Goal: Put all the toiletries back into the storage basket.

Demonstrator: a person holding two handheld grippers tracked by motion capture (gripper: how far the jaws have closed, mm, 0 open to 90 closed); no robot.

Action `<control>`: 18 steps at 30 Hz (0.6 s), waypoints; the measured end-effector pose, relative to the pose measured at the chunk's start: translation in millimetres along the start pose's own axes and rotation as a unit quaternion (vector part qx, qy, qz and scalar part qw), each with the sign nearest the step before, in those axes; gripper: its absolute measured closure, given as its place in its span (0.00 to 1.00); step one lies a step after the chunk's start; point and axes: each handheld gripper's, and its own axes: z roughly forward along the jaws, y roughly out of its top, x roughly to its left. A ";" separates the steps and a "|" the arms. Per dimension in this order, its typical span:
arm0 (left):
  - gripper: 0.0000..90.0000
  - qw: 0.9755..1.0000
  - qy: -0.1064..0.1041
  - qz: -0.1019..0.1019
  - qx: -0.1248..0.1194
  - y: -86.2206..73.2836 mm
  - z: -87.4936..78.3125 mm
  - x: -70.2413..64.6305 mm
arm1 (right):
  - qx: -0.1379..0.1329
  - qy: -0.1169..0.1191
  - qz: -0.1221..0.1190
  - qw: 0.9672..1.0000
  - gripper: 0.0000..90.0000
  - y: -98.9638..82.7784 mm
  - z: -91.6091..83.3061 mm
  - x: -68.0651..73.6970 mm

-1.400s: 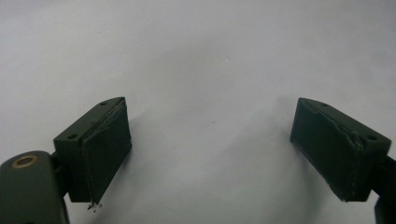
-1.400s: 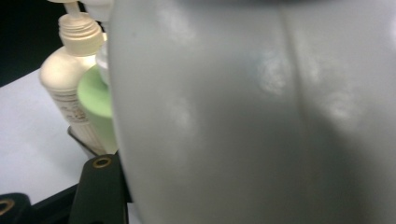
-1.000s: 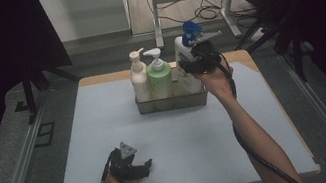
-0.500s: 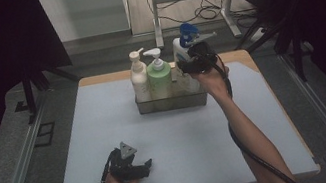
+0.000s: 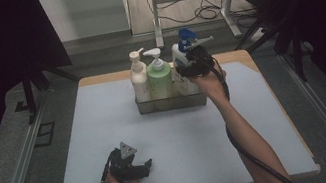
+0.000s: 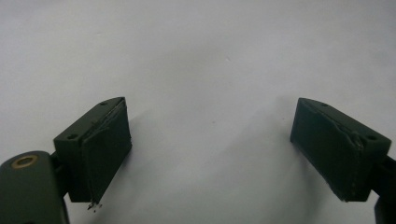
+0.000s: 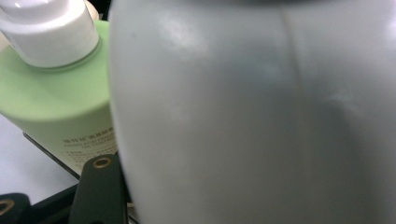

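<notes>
Spreading across most of the high view, the pale blue table mat (image 5: pixel 85 151) carries a metal caddy (image 5: pixel 171 102) at its far middle, with three bottles standing upright in a row inside it: a cream pump bottle (image 5: pixel 139 78) at the left, a green pump bottle (image 5: pixel 160 77) in the middle, and a white spray bottle (image 5: pixel 181 68) with a blue trigger head at the right end. That spray bottle is the piece in hand: the right gripper (image 5: pixel 191 68) is clamped about its upper body, jaws roughly half apart on the wide plastic wall, which looms smooth and glossy in the right gripper view (image 7: pixel 261 116) just beside the green bottle. Such a shell looks stiff but slick, and liquid inside, if any, would make it bottom-heavy, so a hold high on the shoulder, under the trigger, should keep it from slipping or swinging. The left gripper (image 5: pixel 131 165) rests near the mat's near edge, well apart from the caddy, jaws spread wide with nothing between them.
</notes>
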 end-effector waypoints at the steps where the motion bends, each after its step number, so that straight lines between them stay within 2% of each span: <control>1: 0.13 1.000 0.000 0.000 0.000 0.0 0.0 0.0 | 0.001 0.000 0.000 1.000 0.42 -0.5 0.3 -0.2; 18: 0.13 1.000 0.000 0.000 0.000 0.0 0.0 0.0 | 0.019 0.005 0.007 1.000 0.42 -14.1 10.8 0.2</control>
